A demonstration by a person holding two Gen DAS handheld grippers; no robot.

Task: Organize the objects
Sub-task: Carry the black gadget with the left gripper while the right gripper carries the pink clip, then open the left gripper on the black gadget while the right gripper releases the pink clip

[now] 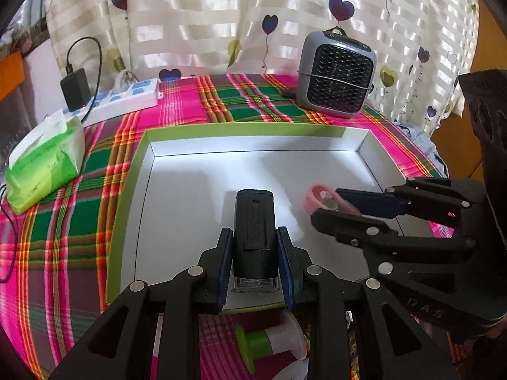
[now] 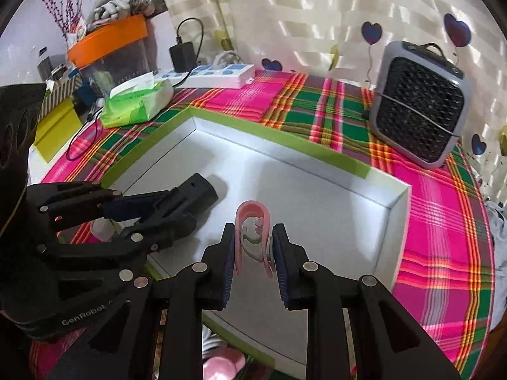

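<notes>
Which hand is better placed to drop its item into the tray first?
Either, marginally the left: the left gripper holds the black device over the tray floor's middle; the right gripper holds the pink clip nearer the edge.

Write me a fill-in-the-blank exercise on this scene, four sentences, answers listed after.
1. The left gripper is shut on a ____ rectangular plastic device.
2. The right gripper is shut on a ____ plastic clip.
3. Both held things hang over the shallow white cardboard box with a ____ rim.
4. The grey fan with the black grille stands on the ____ tablecloth.

Answers: black; pink; green; plaid
</notes>
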